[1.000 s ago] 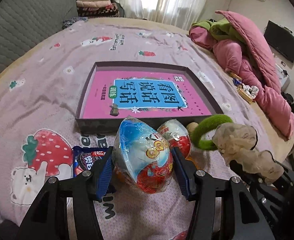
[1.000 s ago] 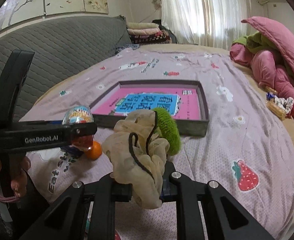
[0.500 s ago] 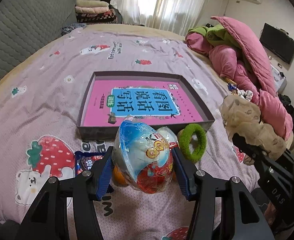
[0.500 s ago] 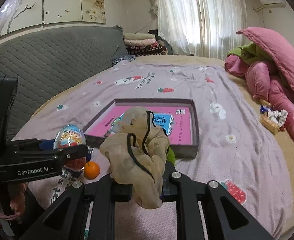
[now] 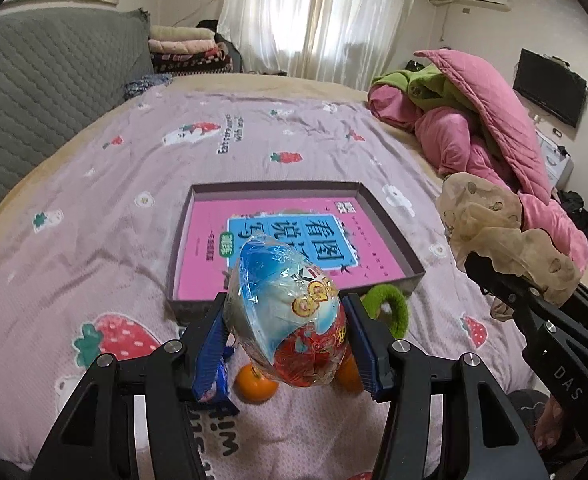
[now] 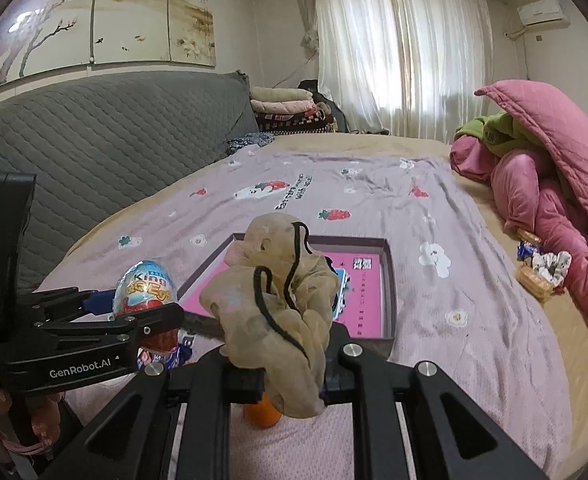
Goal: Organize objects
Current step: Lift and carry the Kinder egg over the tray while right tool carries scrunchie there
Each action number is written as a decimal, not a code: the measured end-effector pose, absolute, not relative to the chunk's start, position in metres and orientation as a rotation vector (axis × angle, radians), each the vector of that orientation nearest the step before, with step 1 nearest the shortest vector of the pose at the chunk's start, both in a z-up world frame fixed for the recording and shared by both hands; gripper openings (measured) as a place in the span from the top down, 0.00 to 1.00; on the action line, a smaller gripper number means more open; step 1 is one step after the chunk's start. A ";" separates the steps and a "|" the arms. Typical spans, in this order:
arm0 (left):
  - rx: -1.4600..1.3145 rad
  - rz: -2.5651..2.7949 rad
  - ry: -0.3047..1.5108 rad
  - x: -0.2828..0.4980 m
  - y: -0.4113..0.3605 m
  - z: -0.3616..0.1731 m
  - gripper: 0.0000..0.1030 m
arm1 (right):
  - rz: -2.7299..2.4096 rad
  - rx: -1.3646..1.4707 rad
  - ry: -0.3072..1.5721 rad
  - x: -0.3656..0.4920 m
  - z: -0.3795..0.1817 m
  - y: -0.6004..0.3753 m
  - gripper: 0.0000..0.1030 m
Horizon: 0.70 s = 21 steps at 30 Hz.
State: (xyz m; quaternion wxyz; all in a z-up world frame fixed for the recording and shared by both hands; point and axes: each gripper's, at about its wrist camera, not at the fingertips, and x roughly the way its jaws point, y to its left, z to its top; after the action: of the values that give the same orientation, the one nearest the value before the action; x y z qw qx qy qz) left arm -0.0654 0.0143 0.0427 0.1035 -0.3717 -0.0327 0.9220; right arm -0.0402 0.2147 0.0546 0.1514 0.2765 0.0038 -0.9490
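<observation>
My left gripper (image 5: 288, 338) is shut on a wrapped Kinder egg (image 5: 286, 312), blue on top and red below, and holds it above the bed; the egg also shows in the right wrist view (image 6: 144, 290). My right gripper (image 6: 292, 380) is shut on a beige scrunchie (image 6: 278, 312), also seen in the left wrist view (image 5: 506, 236). A shallow dark box (image 5: 186, 216) with a pink book (image 5: 294, 240) inside lies ahead on the lilac sheet. Below the egg lie an orange (image 5: 256, 388), a green hair ring (image 5: 390, 306) and a blue snack packet (image 5: 214, 380).
A grey quilted headboard (image 6: 94, 140) runs along the left. A heap of pink and green bedding (image 5: 474, 128) lies at the right. Folded blankets (image 5: 186, 48) are stacked at the far end. Small items (image 6: 542, 272) lie by the right bed edge.
Both grippers have risen and pulled back from the box with their loads. The orange and green ring now show below the egg.
</observation>
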 end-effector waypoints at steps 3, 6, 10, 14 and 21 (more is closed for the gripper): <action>-1.077 2.730 -0.095 -0.071 0.013 0.049 0.44 | -2.726 0.783 0.018 -0.044 0.059 0.213 0.82; -1.057 2.743 -0.090 -0.077 0.011 0.053 0.44 | -2.731 0.766 0.030 -0.050 0.063 0.210 0.82; -1.038 2.759 -0.067 -0.088 0.007 0.056 0.44 | -2.734 0.744 0.029 -0.057 0.065 0.207 0.82; -1.022 2.777 -0.051 -0.098 0.005 0.056 0.44 | -2.743 0.733 0.022 -0.068 0.065 0.208 0.82; -1.018 2.803 -0.033 -0.122 0.000 0.050 0.44 | -2.762 0.733 0.028 -0.088 0.063 0.210 0.82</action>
State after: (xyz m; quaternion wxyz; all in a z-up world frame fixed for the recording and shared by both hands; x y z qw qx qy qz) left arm -0.1215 0.0004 0.0504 0.0795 -0.3403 -0.0111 0.9369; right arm -0.0884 0.2100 0.0632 0.1413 0.2537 0.0098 -0.9568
